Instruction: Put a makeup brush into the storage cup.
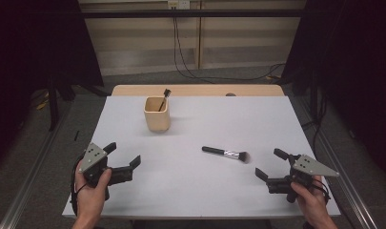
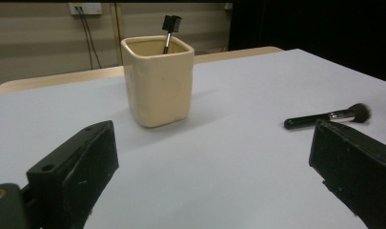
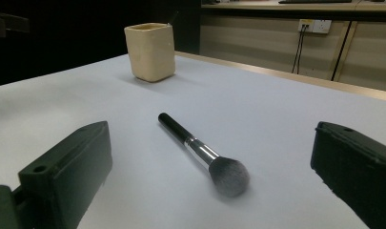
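Jaws spread wide on the right gripper, nothing between them, and just ahead lies the makeup brush flat on the tabletop. From the right gripper view the brush runs lengthwise away from the jaws, its bristle head at the near end and its black handle aimed off toward the cream cup. So the long axis lies roughly along the approach, not across it; my read is that the hand will need a twist to close across the handle. Over on the other side, the left gripper hovers with its jaws equally wide and empty, and the brush lies well off from it. The cup is behind the brush and already holds a thin dark-tipped tool. Right hand is clearly the nearer one.
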Demonstrator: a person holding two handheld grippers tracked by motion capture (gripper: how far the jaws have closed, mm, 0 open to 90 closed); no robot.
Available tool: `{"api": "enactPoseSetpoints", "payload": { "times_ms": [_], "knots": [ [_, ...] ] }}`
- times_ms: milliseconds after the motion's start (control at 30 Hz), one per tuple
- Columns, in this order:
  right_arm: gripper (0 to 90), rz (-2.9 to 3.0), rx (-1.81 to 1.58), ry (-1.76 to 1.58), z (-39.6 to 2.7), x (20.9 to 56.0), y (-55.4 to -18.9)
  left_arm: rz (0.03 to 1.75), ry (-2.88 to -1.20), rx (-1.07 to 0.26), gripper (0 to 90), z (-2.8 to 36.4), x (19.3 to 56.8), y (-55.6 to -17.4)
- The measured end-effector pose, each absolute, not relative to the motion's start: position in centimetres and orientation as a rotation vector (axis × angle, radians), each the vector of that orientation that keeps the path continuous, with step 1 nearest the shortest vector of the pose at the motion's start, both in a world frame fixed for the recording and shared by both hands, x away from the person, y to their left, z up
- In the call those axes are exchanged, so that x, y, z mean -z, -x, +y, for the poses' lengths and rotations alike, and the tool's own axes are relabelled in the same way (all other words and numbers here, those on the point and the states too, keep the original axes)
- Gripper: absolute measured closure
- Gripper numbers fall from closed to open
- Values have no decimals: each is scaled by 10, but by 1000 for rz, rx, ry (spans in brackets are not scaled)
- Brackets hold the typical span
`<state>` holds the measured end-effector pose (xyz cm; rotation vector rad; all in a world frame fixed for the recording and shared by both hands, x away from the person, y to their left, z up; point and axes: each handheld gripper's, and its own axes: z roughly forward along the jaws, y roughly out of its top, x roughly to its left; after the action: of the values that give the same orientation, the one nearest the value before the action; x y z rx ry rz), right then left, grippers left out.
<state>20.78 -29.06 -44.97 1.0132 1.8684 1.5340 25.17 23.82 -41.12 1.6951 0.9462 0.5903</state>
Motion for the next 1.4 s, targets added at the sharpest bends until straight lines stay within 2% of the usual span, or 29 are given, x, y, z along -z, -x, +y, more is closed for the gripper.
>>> {"api": "enactPoseSetpoints", "payload": {
  "times_ms": [267,433,800,867,1033,1400],
  "knots": [
    [0,1868,-1535,-1015,-291,449,-208,946,-1693,-570,19,238,414,-232],
    [0,1868,-1536,-1018,-290,449,-209,947,-1696,-603,20,242,419,-224],
    [0,1878,-1532,-1022,-288,450,-208,947,-1652,-575,17,255,429,-219],
    [0,1877,-1533,-1022,-289,450,-207,928,-1673,-602,7,255,429,-218],
    [0,1869,-1531,-1039,-290,450,-208,937,-1673,-565,14,258,430,-219],
    [11,1865,-1539,-1055,-286,443,-211,934,-1683,-576,16,259,431,-217]
  ]
}}
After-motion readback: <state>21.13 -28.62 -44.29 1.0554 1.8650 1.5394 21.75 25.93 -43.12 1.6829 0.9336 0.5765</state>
